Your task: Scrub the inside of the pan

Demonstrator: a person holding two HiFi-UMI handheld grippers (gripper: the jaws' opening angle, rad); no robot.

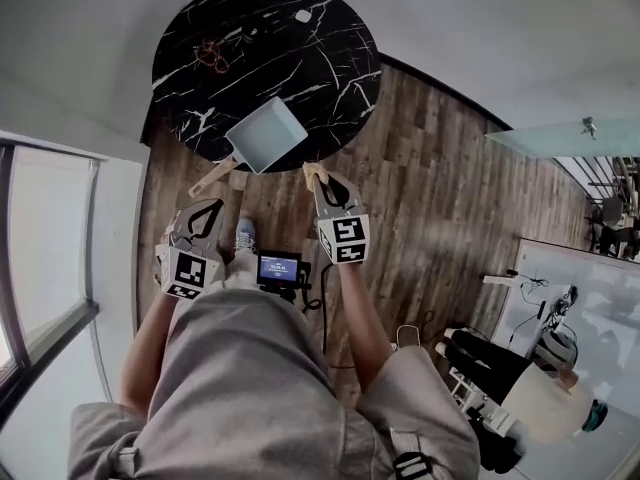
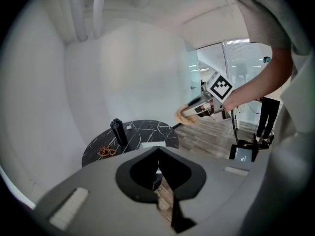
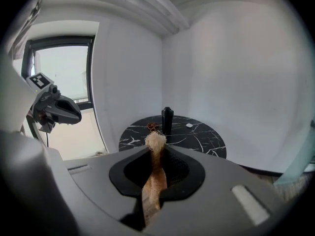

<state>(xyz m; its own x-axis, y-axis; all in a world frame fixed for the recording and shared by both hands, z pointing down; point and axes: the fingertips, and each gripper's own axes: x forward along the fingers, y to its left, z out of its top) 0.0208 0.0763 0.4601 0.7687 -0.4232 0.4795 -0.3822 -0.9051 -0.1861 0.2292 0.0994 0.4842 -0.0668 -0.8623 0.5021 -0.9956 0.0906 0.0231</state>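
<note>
In the head view, the pan (image 1: 265, 133) is seen lying on the round table (image 1: 330, 28) at its near edge. Its wooden handle (image 1: 212, 178) is carried out past the rim toward the left gripper (image 1: 208, 208), presumably so that it can be taken and steadied. The right gripper (image 1: 322, 182) is held just off the same edge, beside the pan, with a tan scrubber (image 1: 313, 171) pointed forward; neither gripper is touching the pan, so scrubbing is judged not yet begun. In the left gripper view, the jaws are shown pressed together with nothing between them, short of the table's edge; a pale strip beyond the tips may be the pan's rim, though this is poorly shown. A black bottle (image 2: 117, 132) and a small brown object (image 2: 106, 151) are set toward the table's far-left side, apart from the pan. In the right gripper view, the jaws are clamped on the fibrous scrubber, whose frayed end is left projecting past the tips so that it, not the jaws, would meet the pan's inside.
</note>
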